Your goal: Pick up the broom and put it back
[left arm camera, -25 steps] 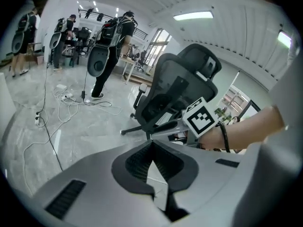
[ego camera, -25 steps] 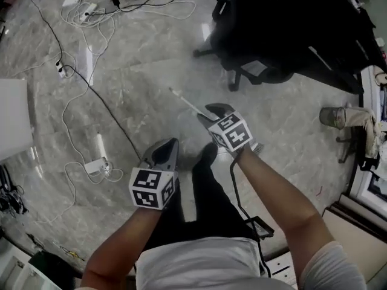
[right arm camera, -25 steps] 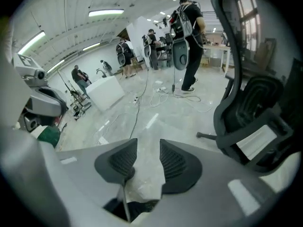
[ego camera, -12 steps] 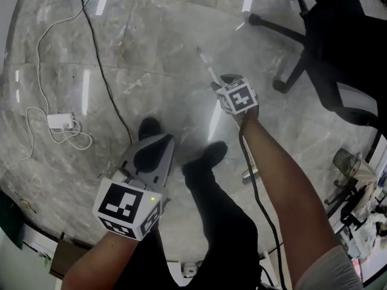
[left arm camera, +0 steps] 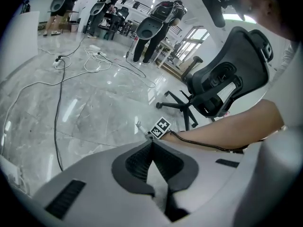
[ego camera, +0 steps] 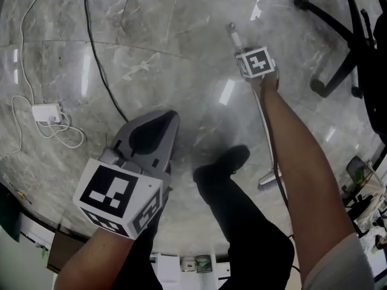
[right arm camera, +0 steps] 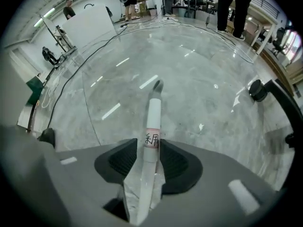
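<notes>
The right hand-held gripper (right arm camera: 150, 144) has its jaws clamped on the white handle of the broom (right arm camera: 154, 110), which carries a small label just ahead of the pads. The handle's tip sticks out a short way beyond the jaws. In the head view this hand-held gripper (ego camera: 245, 52) is held out at arm's length over the floor (ego camera: 151, 35). The broom (ego camera: 269, 180) runs back from it along the forearm, its head low behind the hand-held gripper, near a shoe (ego camera: 224, 165); whether the head touches the floor cannot be told.

The left hand-held gripper (left arm camera: 151, 144) has its jaws pressed together with nothing between them. It (ego camera: 164, 124) is held closer to the body, well apart from the right one, which shows ahead of it in its own view (left arm camera: 160, 128).

A chair (ego camera: 344, 41) stands to the right of the right hand-held gripper. A black cable (ego camera: 97, 59) trails over the floor left of the left one.
</notes>
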Demonstrator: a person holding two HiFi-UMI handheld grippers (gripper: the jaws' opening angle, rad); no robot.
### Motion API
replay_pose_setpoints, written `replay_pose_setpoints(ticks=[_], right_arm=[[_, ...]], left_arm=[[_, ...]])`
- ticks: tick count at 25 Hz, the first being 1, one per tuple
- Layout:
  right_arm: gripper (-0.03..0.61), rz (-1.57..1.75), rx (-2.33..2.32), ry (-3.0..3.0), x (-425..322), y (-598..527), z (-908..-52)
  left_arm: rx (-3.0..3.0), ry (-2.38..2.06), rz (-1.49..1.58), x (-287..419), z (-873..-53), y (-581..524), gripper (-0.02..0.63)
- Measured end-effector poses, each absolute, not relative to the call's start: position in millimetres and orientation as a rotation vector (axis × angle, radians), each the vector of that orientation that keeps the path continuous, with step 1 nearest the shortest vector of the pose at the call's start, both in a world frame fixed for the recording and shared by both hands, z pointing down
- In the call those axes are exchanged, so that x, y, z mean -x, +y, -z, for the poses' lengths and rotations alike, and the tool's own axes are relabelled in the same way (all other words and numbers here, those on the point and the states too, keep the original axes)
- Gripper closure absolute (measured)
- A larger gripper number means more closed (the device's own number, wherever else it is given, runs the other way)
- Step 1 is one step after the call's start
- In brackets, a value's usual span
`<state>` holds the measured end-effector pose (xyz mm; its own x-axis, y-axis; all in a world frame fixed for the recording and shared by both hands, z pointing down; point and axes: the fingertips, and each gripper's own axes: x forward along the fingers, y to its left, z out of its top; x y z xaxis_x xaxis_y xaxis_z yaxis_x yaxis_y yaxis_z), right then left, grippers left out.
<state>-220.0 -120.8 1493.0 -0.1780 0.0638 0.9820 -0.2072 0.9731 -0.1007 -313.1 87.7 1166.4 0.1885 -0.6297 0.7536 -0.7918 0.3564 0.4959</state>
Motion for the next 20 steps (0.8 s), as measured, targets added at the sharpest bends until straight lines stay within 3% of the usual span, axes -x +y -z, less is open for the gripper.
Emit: replay_pose_setpoints(ticks=[6, 7, 11, 15, 20], right_arm=[[0.438, -0.183, -0.112, -1.751, 220, -114, -1508], [0.473, -0.183, -0.101, -1.758, 221, -113, -1509], [0.489, -0.274, -0.129, -1.782, 220, -116, -1491], [0.489, -0.299, -0.094, -1.88, 233, -94, -1431], [0.492, -0.307, -0.096, -2.019, 223, -79, -1293]], left_arm=[[-1.329, -1.512, -0.165, 320, -1184, 102, 0.607], [-1.326, -1.513, -0.165, 321, -1185, 103, 0.607], [-1.321, -1.518, -0.171, 321, -1175, 100, 0.607], [-1.329, -1.523, -0.165, 323, -1143, 98, 0.607], [-1.397, -1.537, -0.158, 316, -1061, 72, 0.607]])
